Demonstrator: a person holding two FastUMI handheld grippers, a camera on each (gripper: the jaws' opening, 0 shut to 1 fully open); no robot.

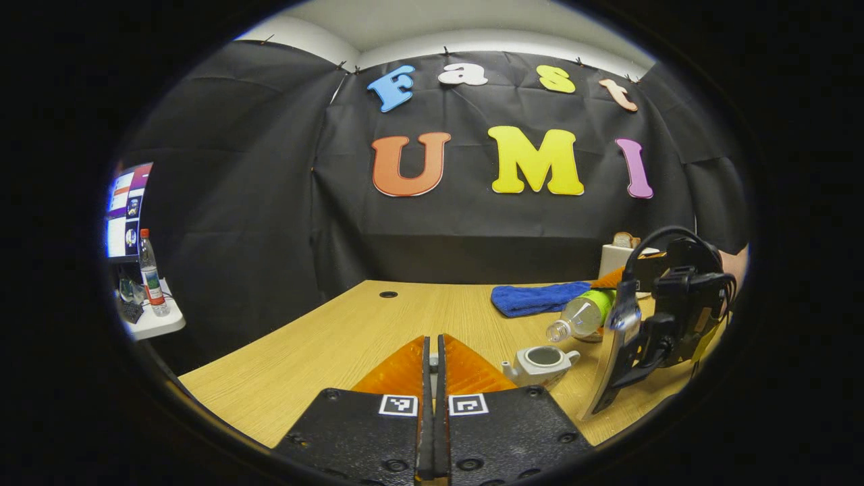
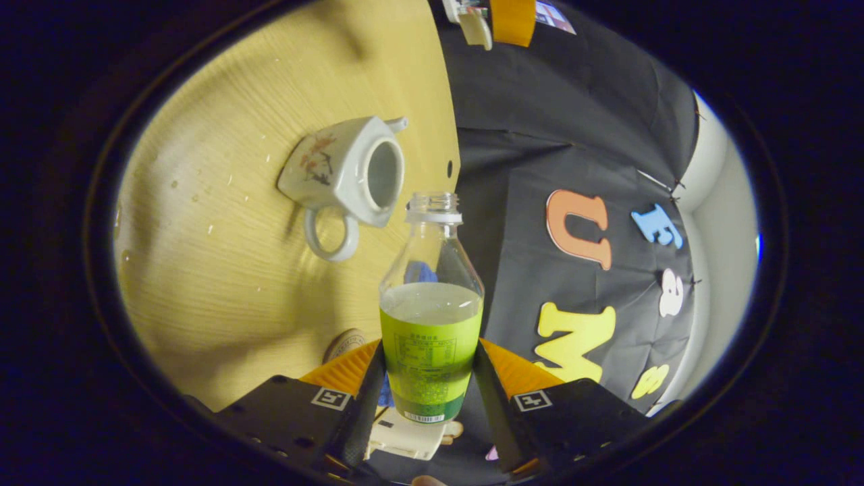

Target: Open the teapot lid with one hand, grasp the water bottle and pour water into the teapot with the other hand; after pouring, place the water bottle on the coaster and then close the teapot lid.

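Note:
A white teapot [image 1: 540,364] [image 2: 344,172] with a painted side stands on the wooden table, its lid off and its mouth open. My right gripper [image 2: 430,361] [image 1: 624,351] is shut on a clear, uncapped water bottle [image 2: 430,317] [image 1: 582,316] with a green label. The bottle is tilted, neck toward the teapot and just above it, and about half full. My left gripper [image 1: 433,345] is shut, with a small white piece pinched between its fingertips; in the right gripper view it appears far off holding the white lid [image 2: 476,28]. A round coaster [image 2: 345,343] peeks out beside my right fingers.
A blue cloth [image 1: 533,298] lies at the back right of the table [image 1: 324,344], with a white box [image 1: 615,258] behind it. Water drops [image 2: 202,196] dot the wood near the teapot. A side shelf [image 1: 152,324] at far left carries another bottle [image 1: 152,277] and a screen.

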